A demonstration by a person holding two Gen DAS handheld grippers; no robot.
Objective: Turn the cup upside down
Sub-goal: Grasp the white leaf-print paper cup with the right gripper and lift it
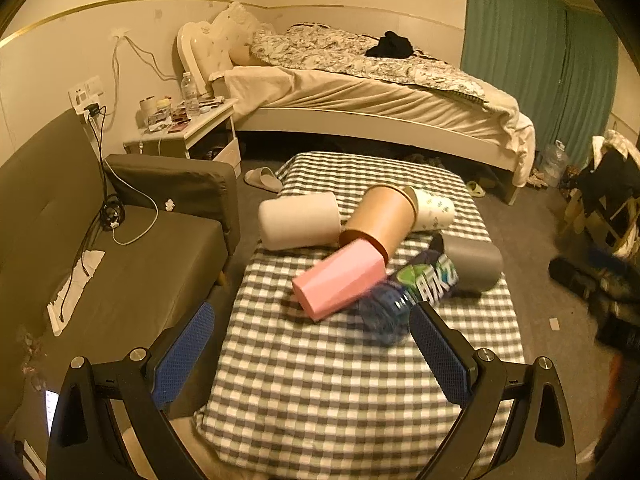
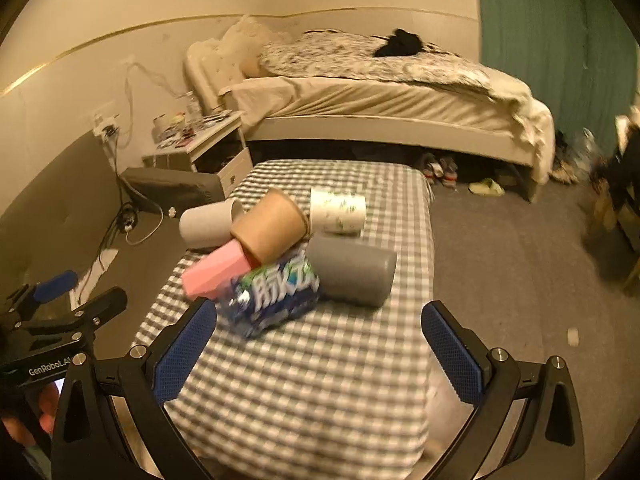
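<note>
Cups — pink, brown paper, white, grey and floral — are seen lying sideways, heaped on the checkered table beside a blue bottle, none inverted or gripped, while left gripper and right gripper are held wide apart, empty.

1. "GenRobot.A…" – white lettering, cut off at its end, on the black body of the left tongs.
2. Large white Chinese characters – blurred, unreadable – on the blue plastic bottle.
</note>
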